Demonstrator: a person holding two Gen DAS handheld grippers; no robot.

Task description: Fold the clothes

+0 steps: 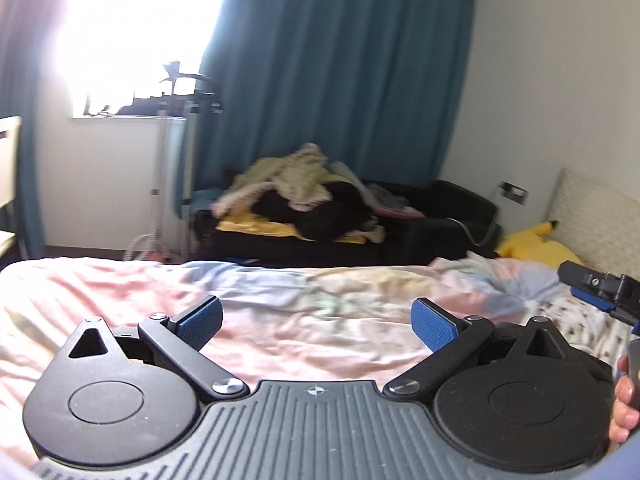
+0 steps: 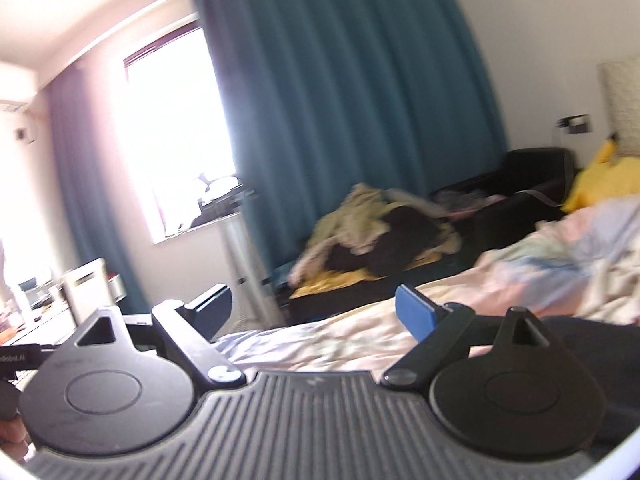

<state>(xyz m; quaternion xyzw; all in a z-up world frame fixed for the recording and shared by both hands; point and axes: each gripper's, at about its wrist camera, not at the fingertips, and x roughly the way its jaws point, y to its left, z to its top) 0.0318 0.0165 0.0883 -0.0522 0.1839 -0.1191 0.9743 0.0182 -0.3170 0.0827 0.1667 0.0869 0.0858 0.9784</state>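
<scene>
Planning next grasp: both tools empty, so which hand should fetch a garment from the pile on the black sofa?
Left, marginally. The left tool is open and faces the clothes pile on the black sofa squarely across the bed. The right tool, also open, views it tilted and off to one side.

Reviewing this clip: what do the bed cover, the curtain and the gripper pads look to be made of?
Bed cover: soft woven cloth, matte, pastel print, seemingly cotton; it creases finely.
Curtain: heavy teal fabric, matte, hanging in deep folds.
Pads of the left gripper: blue, finely dotted texture, probably rubber or plastic.
</scene>
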